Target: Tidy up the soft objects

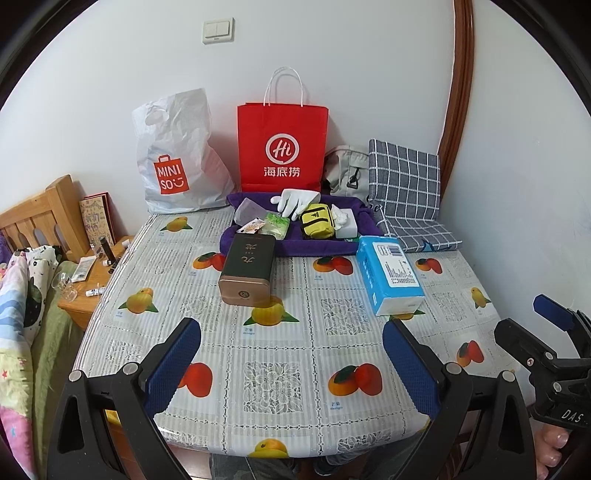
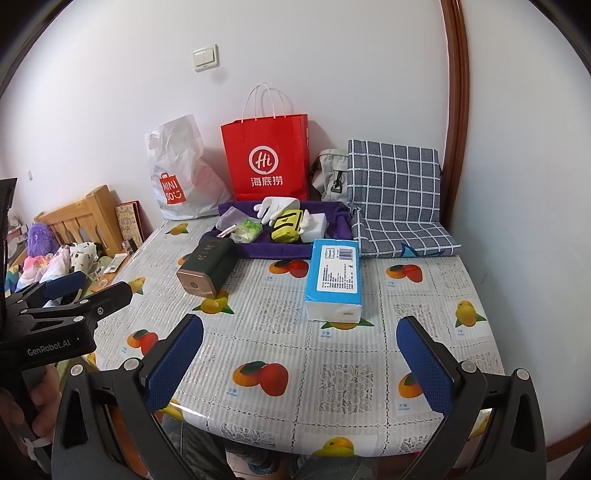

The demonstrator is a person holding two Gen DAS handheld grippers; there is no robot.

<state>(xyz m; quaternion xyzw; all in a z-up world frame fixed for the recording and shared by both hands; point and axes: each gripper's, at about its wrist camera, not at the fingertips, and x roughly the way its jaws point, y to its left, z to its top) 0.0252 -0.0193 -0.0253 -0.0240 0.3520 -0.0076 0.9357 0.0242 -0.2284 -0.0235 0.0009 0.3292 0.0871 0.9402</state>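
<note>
Both my jaws gape wide, holding nothing. The tissue pack (image 2: pixel 333 280) lies just outside the purple tray (image 2: pixel 280 251), where the glove (image 2: pixel 275 207) and pouch (image 2: pixel 287 225) lie; whether gathering starts or ends, I can't judge.

A plain white wall (image 1: pixel 332 55) carries 1 light switch (image 1: pixel 218 31); a curved brown wooden frame (image 1: pixel 460 92), possibly a doorway, rises right; a wooden headboard (image 1: pixel 40 214) stands left.
</note>
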